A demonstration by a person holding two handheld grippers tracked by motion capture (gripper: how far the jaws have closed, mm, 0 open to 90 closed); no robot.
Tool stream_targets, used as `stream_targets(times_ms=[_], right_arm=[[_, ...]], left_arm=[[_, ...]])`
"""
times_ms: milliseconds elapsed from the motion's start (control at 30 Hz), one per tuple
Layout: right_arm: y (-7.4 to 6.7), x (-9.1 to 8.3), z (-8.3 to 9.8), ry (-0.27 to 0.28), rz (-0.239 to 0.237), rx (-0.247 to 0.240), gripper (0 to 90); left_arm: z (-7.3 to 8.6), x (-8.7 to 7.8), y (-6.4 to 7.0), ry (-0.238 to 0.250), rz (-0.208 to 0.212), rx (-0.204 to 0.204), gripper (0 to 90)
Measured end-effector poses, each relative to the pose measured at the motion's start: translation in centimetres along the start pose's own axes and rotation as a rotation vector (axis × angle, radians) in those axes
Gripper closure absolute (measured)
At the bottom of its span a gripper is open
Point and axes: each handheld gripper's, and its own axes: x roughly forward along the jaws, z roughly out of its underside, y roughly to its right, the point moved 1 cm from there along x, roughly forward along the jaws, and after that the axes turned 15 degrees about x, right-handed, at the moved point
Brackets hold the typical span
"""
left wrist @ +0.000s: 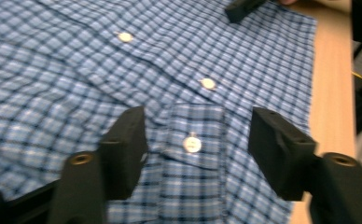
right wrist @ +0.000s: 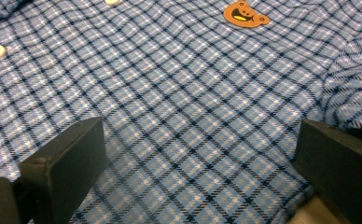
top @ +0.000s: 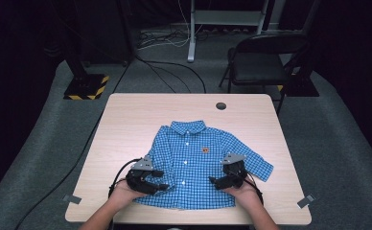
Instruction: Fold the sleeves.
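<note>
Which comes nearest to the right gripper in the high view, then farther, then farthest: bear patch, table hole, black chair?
1. Bear patch, on the shirt's chest just beyond the right gripper.
2. Table hole, near the table's far edge.
3. Black chair, on the floor behind the table.

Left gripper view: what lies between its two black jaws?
A sleeve cuff of the blue checked shirt, folded onto the shirt front, with a white button; the left gripper stands open above it.
</note>
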Motion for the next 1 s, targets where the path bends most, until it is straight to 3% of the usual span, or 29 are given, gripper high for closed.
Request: stream_targets(times_ms=[233, 633, 1000], right_arm=[[0.0, 0.0, 0.0, 0.0, 0.0, 0.0, 1.5], [0.0, 0.0, 0.0, 0.0, 0.0, 0.0, 1.5], [0.0, 0.0, 0.0, 0.001, 0.001, 0.002, 1.9]], left_arm=[[0.1, 0.3, 0.0, -0.013, -0.013, 0.005, 29.6], [1.0, 1.5, -0.2, -0.089, 0.008, 0.002, 29.8], [1.0, 1.6, -0.3, -0.086, 0.008, 0.001, 26.4]])
